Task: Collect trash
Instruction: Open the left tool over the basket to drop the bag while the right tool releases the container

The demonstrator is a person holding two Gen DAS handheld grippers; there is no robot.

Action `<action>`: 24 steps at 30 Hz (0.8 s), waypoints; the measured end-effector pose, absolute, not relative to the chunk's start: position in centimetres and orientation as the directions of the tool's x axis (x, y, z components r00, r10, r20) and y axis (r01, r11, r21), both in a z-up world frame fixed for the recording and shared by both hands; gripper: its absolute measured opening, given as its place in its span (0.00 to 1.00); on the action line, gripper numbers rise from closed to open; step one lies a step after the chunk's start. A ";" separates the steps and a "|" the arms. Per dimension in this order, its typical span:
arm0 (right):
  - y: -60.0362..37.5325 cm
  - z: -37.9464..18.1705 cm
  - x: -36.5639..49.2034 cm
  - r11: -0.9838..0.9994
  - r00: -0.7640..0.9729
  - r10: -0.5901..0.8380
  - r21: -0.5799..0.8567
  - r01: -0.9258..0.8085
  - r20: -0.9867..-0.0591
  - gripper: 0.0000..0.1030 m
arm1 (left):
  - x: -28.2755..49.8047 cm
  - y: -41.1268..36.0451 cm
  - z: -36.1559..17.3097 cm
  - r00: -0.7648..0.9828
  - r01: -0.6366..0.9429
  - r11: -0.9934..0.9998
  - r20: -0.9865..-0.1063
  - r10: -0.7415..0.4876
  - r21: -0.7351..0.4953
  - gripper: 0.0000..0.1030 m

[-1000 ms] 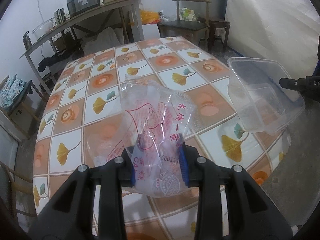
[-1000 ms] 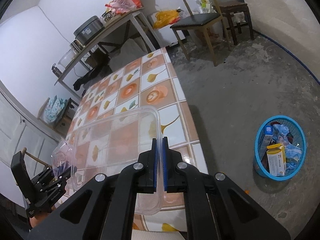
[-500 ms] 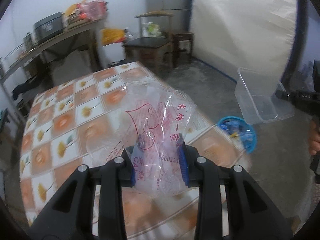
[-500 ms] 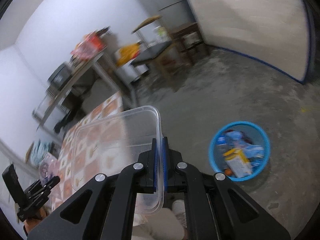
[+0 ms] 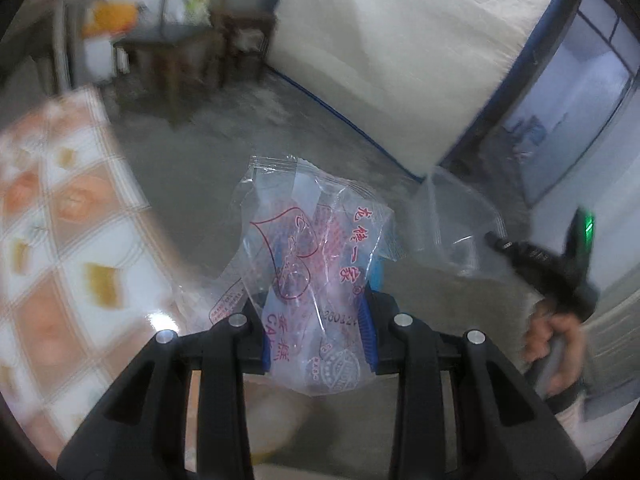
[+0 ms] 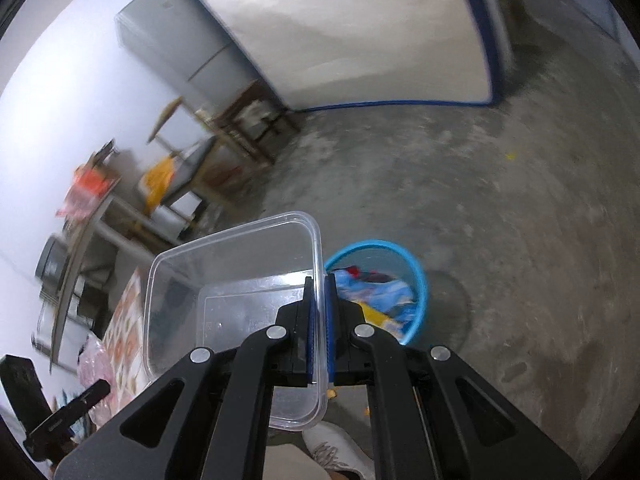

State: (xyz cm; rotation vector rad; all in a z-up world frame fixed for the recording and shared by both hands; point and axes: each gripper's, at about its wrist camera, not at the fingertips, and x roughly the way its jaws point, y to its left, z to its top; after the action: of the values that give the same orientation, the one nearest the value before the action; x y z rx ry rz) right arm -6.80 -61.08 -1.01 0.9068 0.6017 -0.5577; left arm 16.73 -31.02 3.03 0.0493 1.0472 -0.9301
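- While the left gripper (image 5: pixel 316 328) is pinching a clear plastic bag (image 5: pixel 312 264) printed with red Chinese characters, only a fragment, "CA", is reading clearly
- Right gripper (image 6: pixel 319 320) is clamping the clear container (image 6: pixel 236 304) by its wall; the blue trash basket (image 6: pixel 416 276) is lying just beyond, slightly right, nearer this hand

The tiled table (image 5: pixel 60 216) has been shifted from frame centre to the left edge in the left wrist view; the blue basket (image 6: pixel 416 280) is now seen just beyond the clear container (image 6: pixel 240 288).
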 end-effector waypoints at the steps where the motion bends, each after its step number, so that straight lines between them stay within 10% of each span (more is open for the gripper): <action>1: -61.7 -1.7 -7.2 0.481 0.698 -0.193 0.553 0.680 -0.690 0.05 | 16.9 -32.4 2.3 0.139 0.667 0.627 -0.758 -0.637 -0.404 0.31; 17: -68.9 -13.0 -8.9 0.259 0.620 -0.164 0.573 0.778 -0.767 0.05 | 21.1 -46.7 -17.2 -0.029 0.436 0.753 -0.843 -0.537 -0.494 0.33; 21: -69.3 -14.4 -8.7 0.250 0.607 -0.146 0.564 0.787 -0.781 0.05 | 23.4 -48.2 -21.1 -0.037 0.413 0.772 -0.855 -0.517 -0.484 0.65; 24: -69.5 -15.2 -8.3 0.244 0.595 -0.134 0.556 0.795 -0.792 0.05 | 24.4 -48.0 -23.1 -0.062 0.358 0.804 -0.871 -0.487 -0.475 0.72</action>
State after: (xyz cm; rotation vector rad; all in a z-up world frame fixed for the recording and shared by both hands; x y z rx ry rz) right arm -8.30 -69.47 -15.20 1.1576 0.6952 -0.7092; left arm 24.36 -48.04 -23.12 -0.1093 1.4797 -0.6936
